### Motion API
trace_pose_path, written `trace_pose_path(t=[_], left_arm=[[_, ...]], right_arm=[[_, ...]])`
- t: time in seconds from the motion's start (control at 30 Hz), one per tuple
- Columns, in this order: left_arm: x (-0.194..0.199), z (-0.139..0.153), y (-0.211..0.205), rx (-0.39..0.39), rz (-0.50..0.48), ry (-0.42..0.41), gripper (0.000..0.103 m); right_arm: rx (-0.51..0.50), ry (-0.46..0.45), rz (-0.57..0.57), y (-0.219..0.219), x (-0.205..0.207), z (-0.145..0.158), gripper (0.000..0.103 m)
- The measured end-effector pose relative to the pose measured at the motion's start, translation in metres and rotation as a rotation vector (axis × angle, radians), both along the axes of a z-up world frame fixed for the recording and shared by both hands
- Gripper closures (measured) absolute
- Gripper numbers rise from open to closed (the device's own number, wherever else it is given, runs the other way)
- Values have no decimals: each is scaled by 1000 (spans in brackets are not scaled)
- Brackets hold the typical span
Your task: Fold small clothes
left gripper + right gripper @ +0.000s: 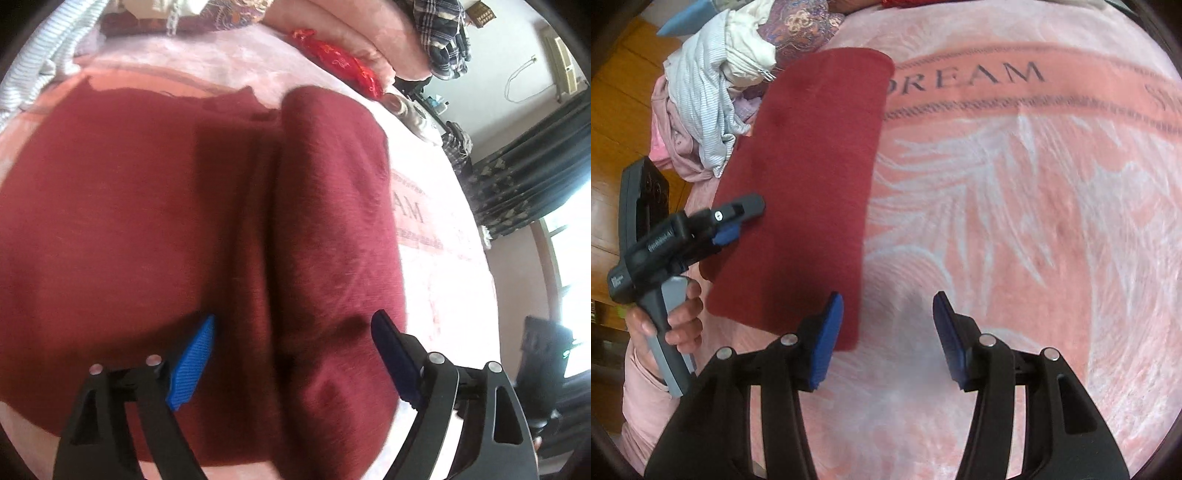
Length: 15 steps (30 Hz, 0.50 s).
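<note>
My left tongs (291, 354) stood wide open over the dark red garment (184, 240), holding nothing; the blue pads straddled a long fold ridge without pressing on it. My right tongs (888, 332) were also parted and empty, hanging over bare blanket (1015, 221) with their left pad just at the garment's near right corner.

Seen from the right wrist, the red garment (805, 177) lay flat on the pink blanket as a long, narrow strip, already folded lengthwise. Its long axis ran away from me, leaning slightly right toward the printed word DREAM. It sat to the left of my right tongs and directly under my left tongs (738, 218), so the left hand (672, 317) was clearly the nearer one. I judged the next fold would go across that long axis, near end to far end, which needs both near corners pinched; my right tongs would have to shift left onto the cloth first.

A heap of unfolded clothes (713, 92) waited beyond the garment's far left side.
</note>
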<state>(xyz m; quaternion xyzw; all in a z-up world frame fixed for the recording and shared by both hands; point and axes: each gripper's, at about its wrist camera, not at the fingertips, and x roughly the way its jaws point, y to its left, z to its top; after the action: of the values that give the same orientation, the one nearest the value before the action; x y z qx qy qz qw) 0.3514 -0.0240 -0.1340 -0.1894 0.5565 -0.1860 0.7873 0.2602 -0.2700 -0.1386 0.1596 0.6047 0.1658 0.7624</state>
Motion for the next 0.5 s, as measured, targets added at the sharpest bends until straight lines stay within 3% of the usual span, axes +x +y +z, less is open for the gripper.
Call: trace_pose_path(t=[0.07, 0.13, 0.2, 0.27, 0.5], left_arm=[[1, -2, -13, 3, -17, -2, 22], [1, -2, -23, 31, -15, -23, 32], [1, -1, -28, 5, -16, -37, 62], [2, 2, -27, -17, -7, -41, 73], [-4, 18, 6, -108, 32, -110, 81]], right_arm=[[7, 9, -7, -7, -3, -5, 52], [11, 14, -8, -13, -7, -8, 52], [9, 16, -10, -16, -9, -9, 52], [10, 19, -17, -20, -10, -11, 52], [30, 19, -26, -20, -9, -9, 52]])
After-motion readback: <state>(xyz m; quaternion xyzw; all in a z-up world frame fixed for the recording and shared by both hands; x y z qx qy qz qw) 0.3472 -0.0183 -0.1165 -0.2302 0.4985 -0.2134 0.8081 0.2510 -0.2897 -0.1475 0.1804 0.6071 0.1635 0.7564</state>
